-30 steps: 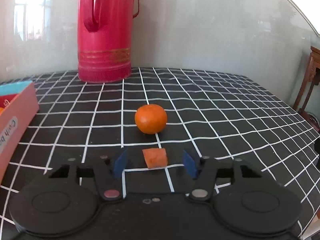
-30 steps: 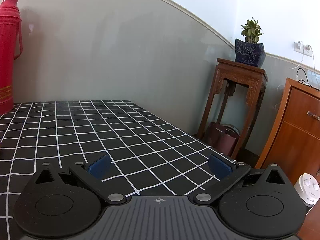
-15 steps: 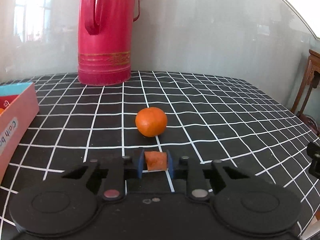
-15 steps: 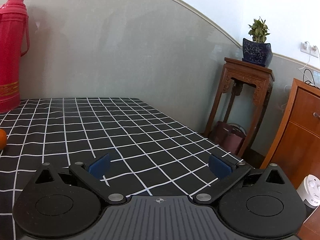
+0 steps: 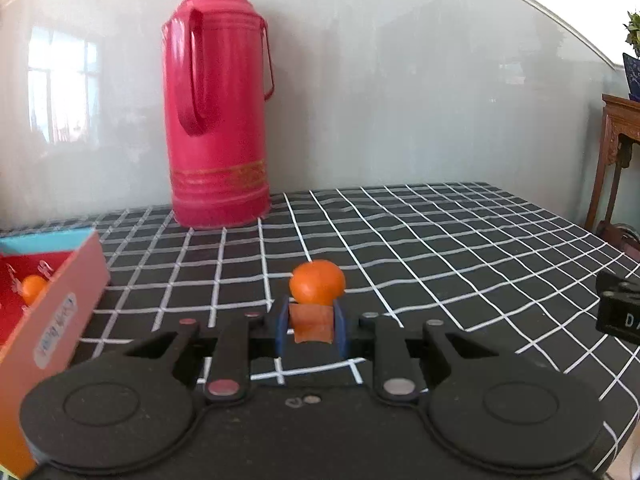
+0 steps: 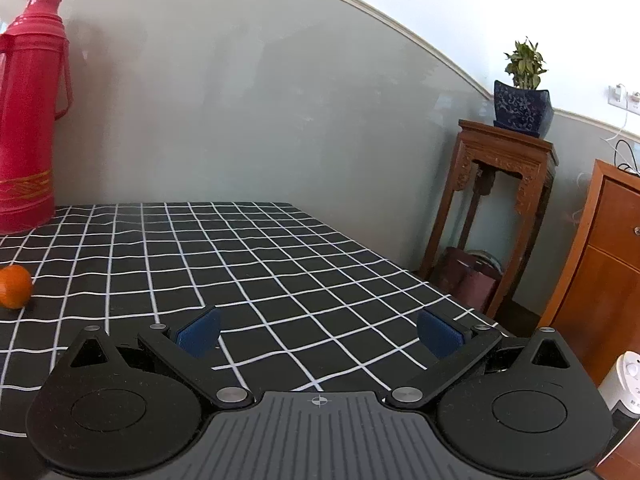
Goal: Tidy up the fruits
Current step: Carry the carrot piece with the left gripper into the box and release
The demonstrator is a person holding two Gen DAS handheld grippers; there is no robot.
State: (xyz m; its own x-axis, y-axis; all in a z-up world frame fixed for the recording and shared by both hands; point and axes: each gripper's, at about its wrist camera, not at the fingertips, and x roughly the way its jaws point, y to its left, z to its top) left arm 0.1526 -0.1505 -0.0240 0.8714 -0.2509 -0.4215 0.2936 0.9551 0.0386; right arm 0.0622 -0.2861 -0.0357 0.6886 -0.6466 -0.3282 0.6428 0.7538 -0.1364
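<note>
My left gripper (image 5: 312, 326) is shut on a small orange fruit piece (image 5: 311, 323), held just above the checked tablecloth. A whole orange (image 5: 317, 282) sits on the cloth right behind the piece, and it shows at the far left of the right wrist view as the same orange (image 6: 14, 287). At the left stands an orange-pink box (image 5: 56, 312) with a red inside, and a small orange fruit (image 5: 33, 288) lies in it. My right gripper (image 6: 318, 334) stands open over the cloth with nothing between its fingers.
A tall red thermos (image 5: 218, 120) stands at the back by the wall. The black checked table (image 6: 280, 264) ends at the right, where a wooden plant stand (image 6: 500, 208) and a wooden cabinet (image 6: 608, 264) stand. Part of the right gripper's body (image 5: 618, 308) shows at the right edge.
My left gripper closed on the orange piece and lifted it slightly, tilting up so more wall and the box's inside show. The right gripper turned slightly left, bringing the orange into view.
</note>
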